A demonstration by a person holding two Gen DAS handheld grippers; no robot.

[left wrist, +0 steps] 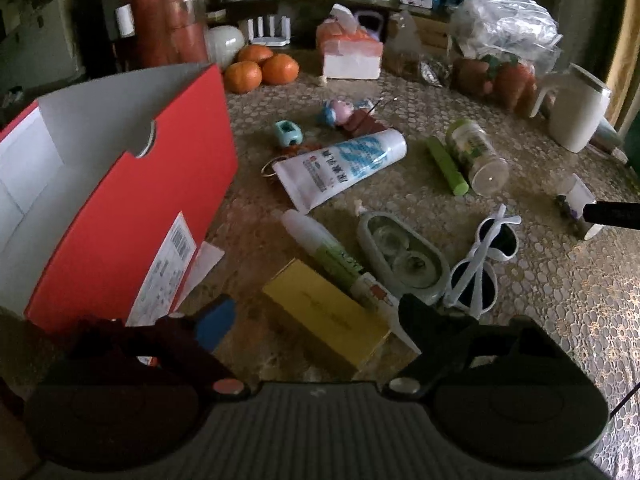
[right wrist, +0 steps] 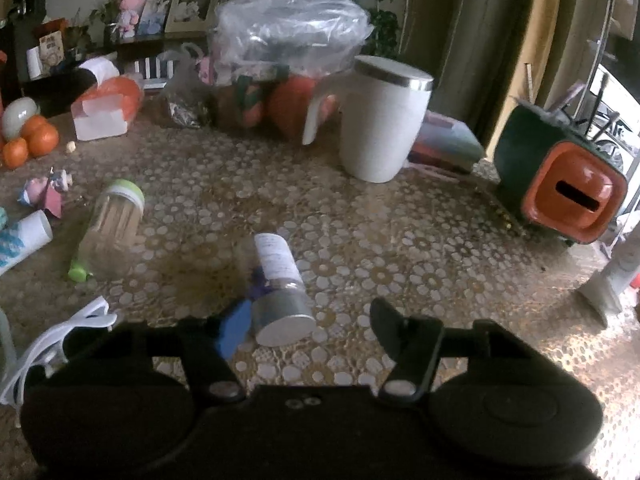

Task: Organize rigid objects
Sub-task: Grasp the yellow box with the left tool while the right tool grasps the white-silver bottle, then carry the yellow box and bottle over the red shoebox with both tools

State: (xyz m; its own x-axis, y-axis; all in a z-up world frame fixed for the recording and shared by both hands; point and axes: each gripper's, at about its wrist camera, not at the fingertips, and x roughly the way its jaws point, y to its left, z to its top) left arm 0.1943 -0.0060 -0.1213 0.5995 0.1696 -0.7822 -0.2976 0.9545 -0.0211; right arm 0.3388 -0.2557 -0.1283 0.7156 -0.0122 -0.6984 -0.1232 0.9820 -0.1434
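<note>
Left wrist view: the left gripper (left wrist: 316,322) hangs with jaws released astride the yellow box (left wrist: 326,316), pads clear of it; the red box (left wrist: 132,196) rises at left. Right wrist view: the right gripper (right wrist: 306,330) gapes around the small bottle (right wrist: 280,288), right side bare surface (right wrist: 440,248).

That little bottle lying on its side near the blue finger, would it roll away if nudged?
Probably: the small bottle is round and lies on its side. Its smooth wall may slip. It looks light, so easily knocked.
</note>
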